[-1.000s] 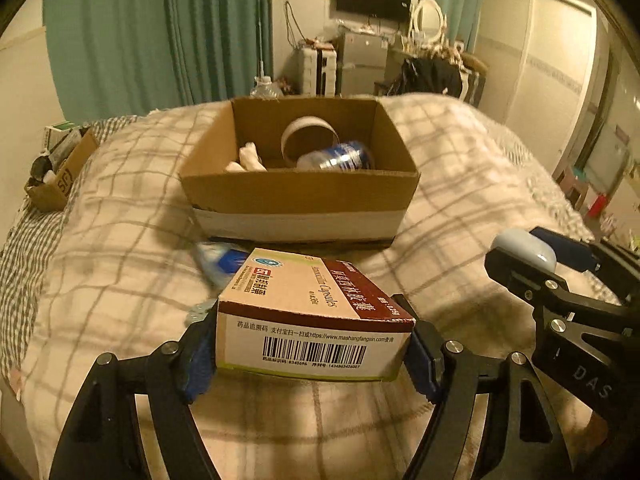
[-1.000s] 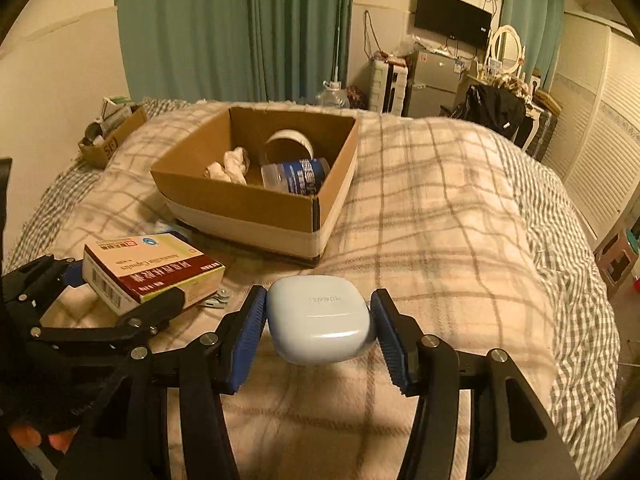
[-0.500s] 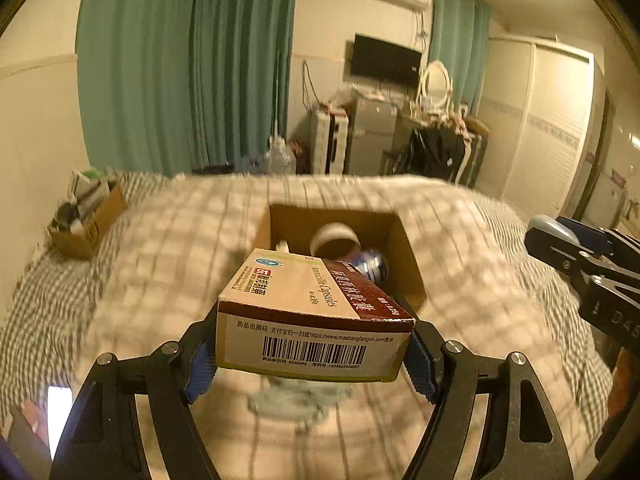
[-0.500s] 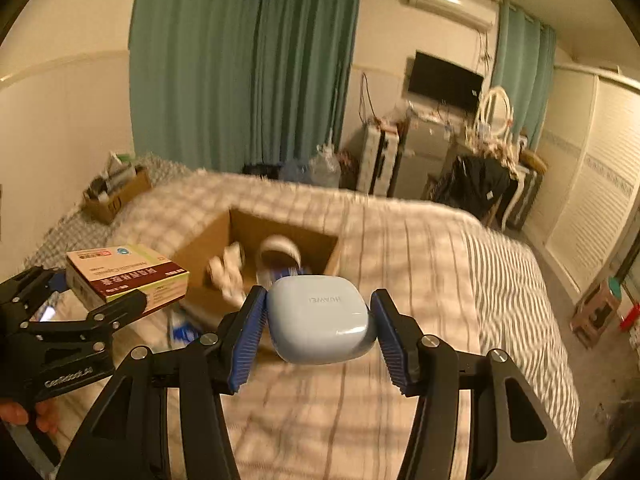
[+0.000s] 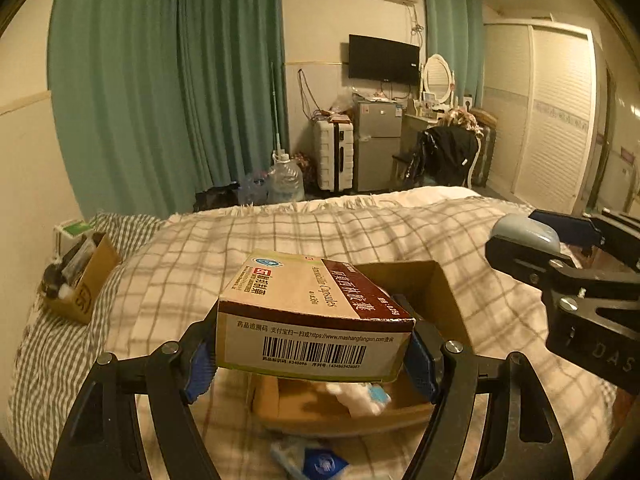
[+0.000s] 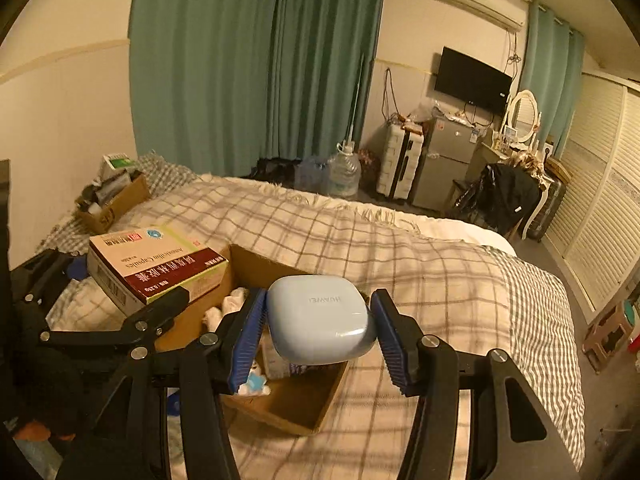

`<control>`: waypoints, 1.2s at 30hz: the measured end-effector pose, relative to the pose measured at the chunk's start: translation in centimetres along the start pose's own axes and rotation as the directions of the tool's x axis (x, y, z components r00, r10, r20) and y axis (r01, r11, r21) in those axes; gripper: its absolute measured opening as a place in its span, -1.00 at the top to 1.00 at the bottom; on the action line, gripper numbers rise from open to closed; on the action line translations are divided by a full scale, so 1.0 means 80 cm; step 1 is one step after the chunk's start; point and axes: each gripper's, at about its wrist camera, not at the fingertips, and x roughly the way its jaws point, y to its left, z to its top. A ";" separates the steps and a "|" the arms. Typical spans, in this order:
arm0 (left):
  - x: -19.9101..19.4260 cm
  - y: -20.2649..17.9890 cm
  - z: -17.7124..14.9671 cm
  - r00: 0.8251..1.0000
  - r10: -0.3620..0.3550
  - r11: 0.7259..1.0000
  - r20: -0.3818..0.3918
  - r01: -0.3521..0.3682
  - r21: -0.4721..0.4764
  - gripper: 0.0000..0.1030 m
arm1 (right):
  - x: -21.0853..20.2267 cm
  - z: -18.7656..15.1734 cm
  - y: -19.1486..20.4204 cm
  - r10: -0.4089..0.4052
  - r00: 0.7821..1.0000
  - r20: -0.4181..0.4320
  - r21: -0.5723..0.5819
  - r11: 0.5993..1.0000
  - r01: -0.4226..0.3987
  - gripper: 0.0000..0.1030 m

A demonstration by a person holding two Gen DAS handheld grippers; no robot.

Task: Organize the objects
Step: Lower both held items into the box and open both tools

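Your left gripper (image 5: 314,354) pinches the medicine box (image 5: 312,312) and your right gripper (image 6: 318,330) pinches the smooth earbud case (image 6: 318,318) above the cardboard box (image 6: 280,400), so let go too soon and they could land on the blanket (image 6: 420,272).

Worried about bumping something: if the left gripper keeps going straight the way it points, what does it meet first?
Probably the far wall of the cardboard box, just beyond the medicine box that the left gripper holds; depth is unclear.

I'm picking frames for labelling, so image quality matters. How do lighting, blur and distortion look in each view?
Left wrist view: dim warm light, strong fisheye bending; the medicine box print reads sharp, the blanket at right is smeared. Right wrist view: same yellow cast, earbud case crisp with a soft highlight, black corner vignette.
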 end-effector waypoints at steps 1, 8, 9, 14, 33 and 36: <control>0.007 -0.001 0.000 1.000 0.000 1.000 0.005 0.000 0.009 -0.52 | 0.011 0.002 -0.002 -0.001 1.000 -0.005 0.000 1.000 0.001 -0.03; 0.062 -0.012 -0.005 1.000 0.019 0.995 -0.005 -0.019 0.094 -0.52 | 0.086 0.004 -0.010 0.018 0.998 -0.054 -0.008 1.000 -0.018 -0.03; 0.070 -0.013 -0.008 1.000 0.013 0.995 -0.017 -0.011 0.096 -0.52 | 0.093 -0.001 -0.010 0.024 0.998 -0.063 -0.010 1.000 -0.024 -0.03; 0.093 -0.018 -0.020 0.999 0.012 0.995 -0.049 -0.006 0.103 -0.54 | 0.131 -0.022 -0.012 0.061 0.993 -0.097 0.022 0.998 -0.059 -0.03; 0.000 0.003 -0.030 0.996 0.048 0.998 -0.079 -0.044 0.049 -1.00 | -0.007 -0.019 -0.030 -0.009 0.999 0.033 0.089 0.996 0.006 -0.66; -0.030 0.020 -0.038 0.995 0.047 0.999 -0.087 -0.045 0.027 -1.00 | -0.035 -0.029 -0.028 -0.023 0.999 0.039 0.080 0.997 0.020 -0.66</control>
